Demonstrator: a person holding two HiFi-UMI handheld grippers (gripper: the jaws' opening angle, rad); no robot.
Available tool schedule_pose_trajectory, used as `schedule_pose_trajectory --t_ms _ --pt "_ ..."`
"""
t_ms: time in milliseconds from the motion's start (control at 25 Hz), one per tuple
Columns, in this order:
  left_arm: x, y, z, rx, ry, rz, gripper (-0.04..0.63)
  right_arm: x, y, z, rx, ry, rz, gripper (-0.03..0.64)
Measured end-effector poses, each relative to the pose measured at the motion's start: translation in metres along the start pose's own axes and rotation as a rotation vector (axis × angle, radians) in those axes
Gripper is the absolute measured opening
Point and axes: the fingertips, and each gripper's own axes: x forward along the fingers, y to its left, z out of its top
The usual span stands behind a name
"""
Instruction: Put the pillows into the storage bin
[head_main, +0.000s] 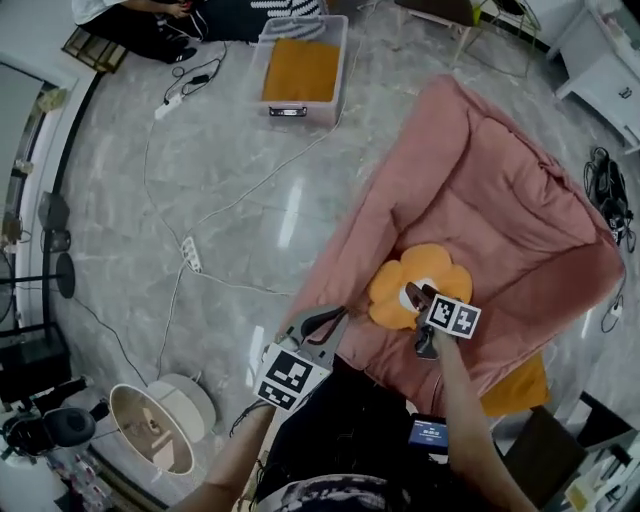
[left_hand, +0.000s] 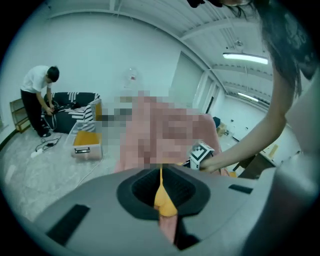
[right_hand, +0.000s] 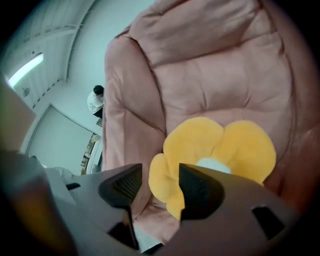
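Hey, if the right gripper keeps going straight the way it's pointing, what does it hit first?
Probably the yellow flower pillow: one petal lies straight ahead of the right gripper, in line with its open jaws, on the pink sofa. How far off is unclear.

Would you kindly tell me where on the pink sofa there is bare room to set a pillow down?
On the pink sofa, the wide stretch between the flower pillow and the far rim lies bare. The near edge is crowded: the flower pillow sits there, with the right gripper over it and the left gripper close beside.
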Motion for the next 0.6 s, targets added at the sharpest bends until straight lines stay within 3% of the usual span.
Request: schedule_pose_trajectory --t_ms 160,320,440,600 --pt "-0.008 0.04 -0.013 -0.08 -0.013 0.083 0.021 0.043 -0.029 -0.006 0.181 0.003 -0.09 0.251" --pt "-0.014 0.058 -0.03 -0.126 -0.001 0.125 0.021 0.069 -0.041 -0.003 0.295 -0.021 -0.112 0.258" --pt "-0.016 0.06 -0.044 -0.142 0.018 0.134 0.021 0.079 -0.044 -0.005 0.345 -0.022 -0.111 0.22" --pt "-0.016 0.059 -0.05 -0.141 0.017 0.13 0.021 0.081 -0.042 -0.01 0.373 -0.007 -0.107 0.11"
